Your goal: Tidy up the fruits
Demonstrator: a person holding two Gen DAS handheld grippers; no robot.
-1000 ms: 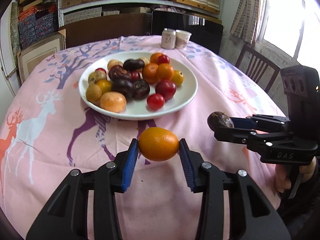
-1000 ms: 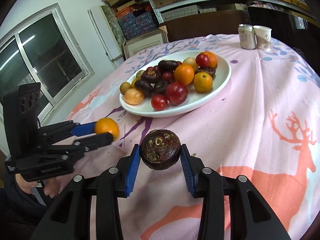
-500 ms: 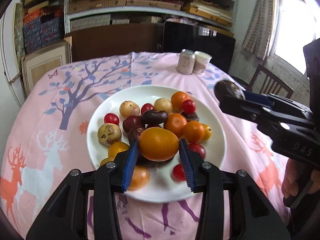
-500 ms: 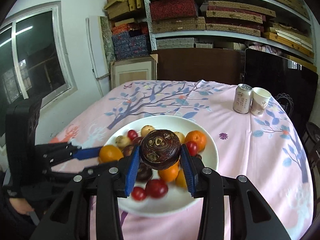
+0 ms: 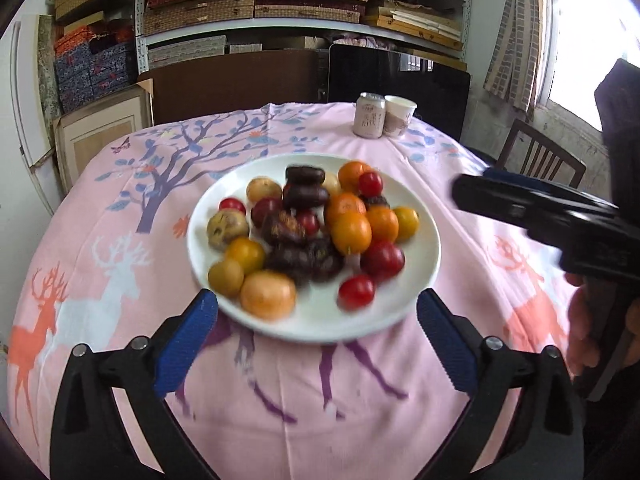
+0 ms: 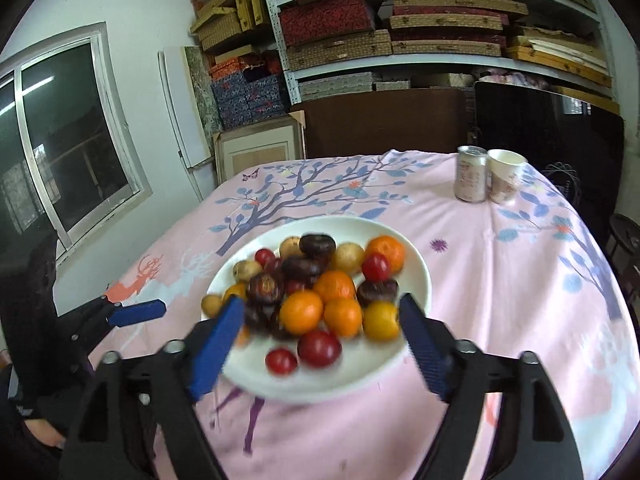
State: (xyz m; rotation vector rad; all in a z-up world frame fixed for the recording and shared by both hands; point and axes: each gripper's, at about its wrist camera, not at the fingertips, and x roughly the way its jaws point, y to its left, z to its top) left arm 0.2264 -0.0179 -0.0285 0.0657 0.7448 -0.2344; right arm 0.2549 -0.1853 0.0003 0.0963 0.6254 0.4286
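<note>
Fruits (image 5: 312,236) heaped on white plate (image 5: 416,300), middle of pink deer-print tablecloth (image 5: 120,280): oranges, red and yellow tomato-like rounds, dark brown wrinkled ones, tan speckled ones; slight blur. Left wrist view: left gripper (image 5: 316,336) at plate's near rim, jaws just opened wide, nothing between. Right gripper (image 5: 472,188) enters from right, blurred. Can (image 5: 368,115) and paper cup (image 5: 399,116) touching at far edge.

Right wrist view: fruits (image 6: 320,292) same pile, plate (image 6: 420,280) under right gripper (image 6: 320,340); jaws just opened wide, empty. Left gripper (image 6: 136,312) at left, above cloth.
</note>
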